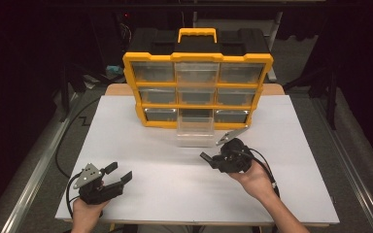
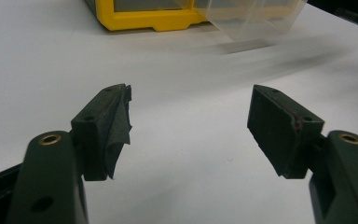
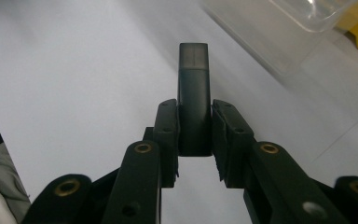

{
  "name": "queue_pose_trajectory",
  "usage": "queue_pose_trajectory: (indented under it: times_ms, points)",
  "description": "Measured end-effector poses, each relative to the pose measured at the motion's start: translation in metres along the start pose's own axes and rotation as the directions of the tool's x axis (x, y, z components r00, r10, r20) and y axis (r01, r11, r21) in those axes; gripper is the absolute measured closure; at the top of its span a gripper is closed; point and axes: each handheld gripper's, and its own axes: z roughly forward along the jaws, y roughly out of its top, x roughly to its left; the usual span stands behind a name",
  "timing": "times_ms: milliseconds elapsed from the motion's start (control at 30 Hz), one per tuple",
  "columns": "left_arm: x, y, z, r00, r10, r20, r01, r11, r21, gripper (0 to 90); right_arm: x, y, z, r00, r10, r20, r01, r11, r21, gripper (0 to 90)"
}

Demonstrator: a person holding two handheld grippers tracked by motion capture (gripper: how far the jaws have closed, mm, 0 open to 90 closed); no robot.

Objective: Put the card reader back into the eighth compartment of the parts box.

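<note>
Yellow drawer cabinet (image 1: 197, 90) far centre, clear drawer (image 1: 194, 131) pulled out, contents unclear, white table (image 1: 141, 150), dark room, right gripper (image 3: 194, 126) clamping a dark block (image 3: 194, 93), left gripper (image 2: 191, 123) wide open, empty.

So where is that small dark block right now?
The small dark block is clamped between the jaws of the right gripper, held above the white table just in front of the pulled-out clear drawer of the yellow organizer.

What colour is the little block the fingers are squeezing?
Dark grey, almost black block; clearest in the right gripper view.
</note>
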Motion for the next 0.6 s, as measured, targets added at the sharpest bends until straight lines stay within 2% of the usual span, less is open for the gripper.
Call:
queue_pose_trajectory:
  times_ms: [600]
  points:
    - [0.000,0.000,0.000,1.0000,0.002,0.001,-0.002,1.0000,0.000,30.8,-0.004,0.013,-0.024,0.9998,-0.006,0.020,0.008,0.998,-0.058,73.3]
